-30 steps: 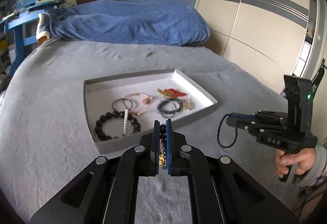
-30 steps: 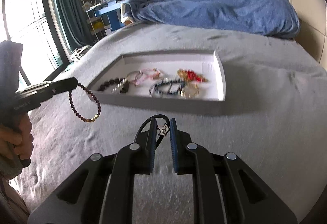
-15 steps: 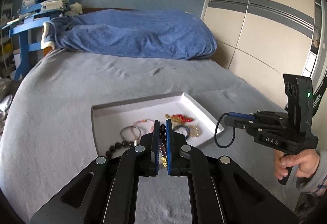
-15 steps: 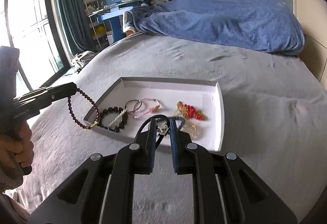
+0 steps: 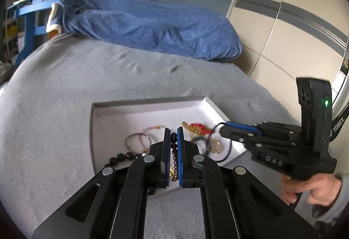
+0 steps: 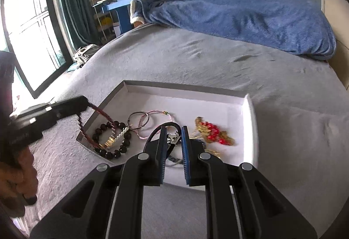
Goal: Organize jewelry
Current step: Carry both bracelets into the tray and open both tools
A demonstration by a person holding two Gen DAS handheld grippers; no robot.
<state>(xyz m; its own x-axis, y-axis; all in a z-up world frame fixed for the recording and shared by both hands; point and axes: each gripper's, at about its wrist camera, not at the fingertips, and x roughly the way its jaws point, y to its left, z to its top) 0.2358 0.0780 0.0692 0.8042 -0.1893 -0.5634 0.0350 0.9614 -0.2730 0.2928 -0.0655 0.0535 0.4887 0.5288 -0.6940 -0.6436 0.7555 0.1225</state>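
Note:
A white shallow tray (image 5: 209, 105) (image 6: 249, 112) lies on the grey bed and holds several bracelets. My left gripper (image 5: 173, 132) is shut on a dark red bead bracelet (image 5: 173, 145) and holds it over the tray's near left part; in the right wrist view the bracelet (image 6: 102, 112) hangs from it above a black bead bracelet (image 6: 113, 129). My right gripper (image 6: 173, 129) is shut on a black cord bracelet (image 6: 168, 124) with a small white charm, over the tray's near edge. In the left wrist view the right gripper (image 5: 224, 129) holds the cord loop above the tray's right corner.
A red and gold piece (image 6: 209, 129), thin pink and grey bangles (image 6: 139, 119) and a blue bracelet (image 5: 205, 145) lie in the tray. A blue blanket (image 5: 152, 27) lies at the bed's head. A wardrobe (image 5: 294, 20) stands to the right, a window (image 6: 28, 27) to the left.
Both grippers have moved forward and up over the tray with their bracelets still held. The tray now lies right under the fingertips.

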